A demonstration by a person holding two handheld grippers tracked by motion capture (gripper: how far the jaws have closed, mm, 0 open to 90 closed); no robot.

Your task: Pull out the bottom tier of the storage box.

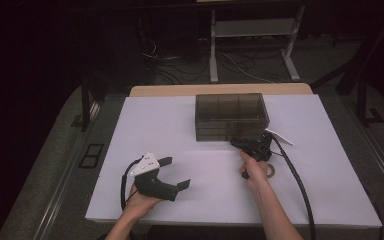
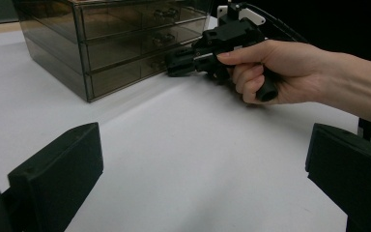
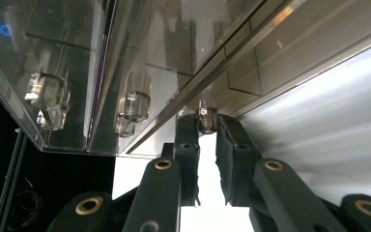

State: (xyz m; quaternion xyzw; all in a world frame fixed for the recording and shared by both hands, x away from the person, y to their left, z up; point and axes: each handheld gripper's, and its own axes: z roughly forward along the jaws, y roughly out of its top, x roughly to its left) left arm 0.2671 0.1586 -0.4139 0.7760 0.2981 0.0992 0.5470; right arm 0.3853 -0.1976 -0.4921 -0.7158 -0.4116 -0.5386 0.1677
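A smoky, see-through plastic drawer box [image 1: 231, 116] stands near the far edge of the desk [image 1: 180, 130], a little toward its right side, with its drawer fronts facing the person. The right tongs [image 1: 244, 144], held in the person's right hand [image 1: 255, 170], reach to the lowest row of drawers at the front of the box. In the right gripper view their jaws are closed in on a small clear drawer knob [image 3: 206, 118], pinching it from both sides. Two more clear knobs [image 3: 137, 104] sit on the drawers beside it.

The left tongs [image 1: 176, 172] rest in the left hand [image 1: 140, 202] near the desk's near-left corner, well apart from the box, jaws spread wide and holding nothing.

The box looks like thin rigid plastic, probably light enough to slide across the smooth white desk if a drawer sticks when pulled. The knob is small, hard and glossy, so it is likely slippery; a hold square on its sides, close to the drawer face, seems safest. A straight, level pull should suit it, since the thin plastic could crack under twisting. The idle tongs could steady the box from the top or side.

A roll of tape [image 1: 270, 170] lies just beside the right hand.
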